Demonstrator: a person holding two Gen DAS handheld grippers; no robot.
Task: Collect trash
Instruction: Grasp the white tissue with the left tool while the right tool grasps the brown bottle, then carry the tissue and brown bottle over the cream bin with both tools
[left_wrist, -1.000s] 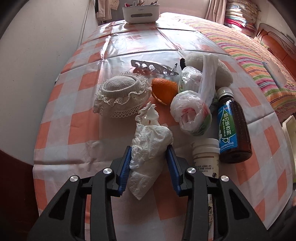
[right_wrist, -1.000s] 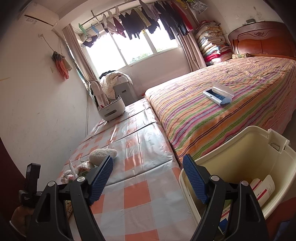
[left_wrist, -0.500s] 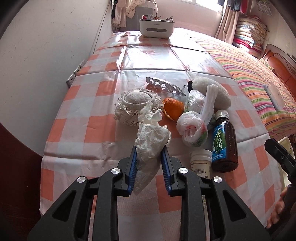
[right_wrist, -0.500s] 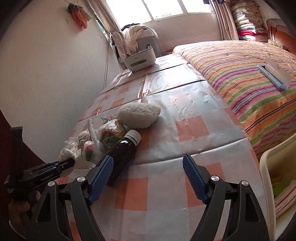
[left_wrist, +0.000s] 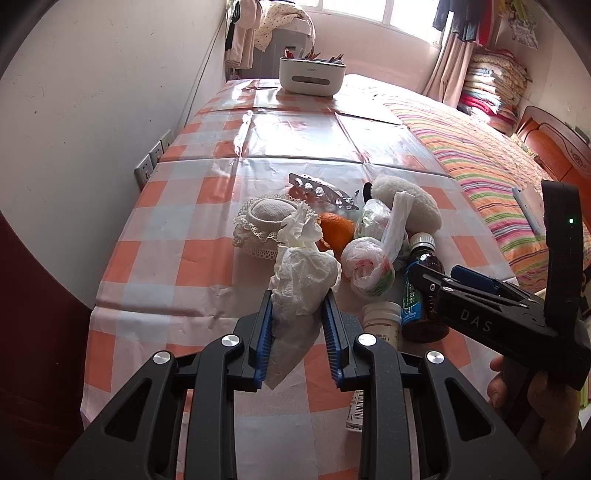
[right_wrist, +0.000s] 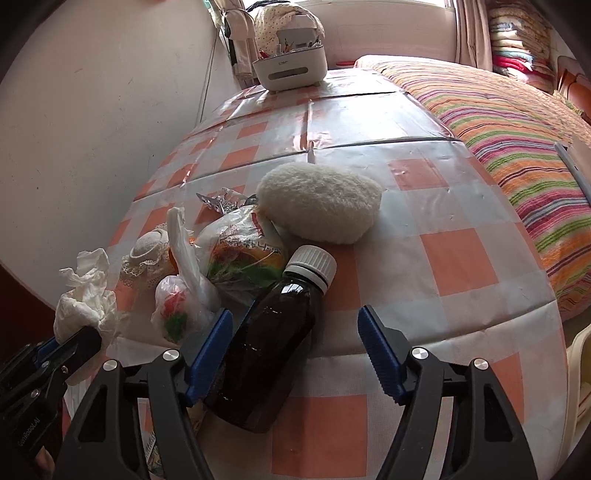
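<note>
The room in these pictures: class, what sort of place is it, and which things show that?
Most likely a home bedroom: a bed with a striped multicoloured cover, folded quilts stacked in the corner, and clothes hanging at the window.

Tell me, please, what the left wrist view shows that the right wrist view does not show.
Only the left wrist view: the orange and the white pill jar beside the brown bottle.
Only the right wrist view: the right gripper, jaws closing, the bottle lying between them but not pressed.
Both: the left gripper shut on the crumpled tissue, the tied plastic bag, the fluffy pad.
</note>
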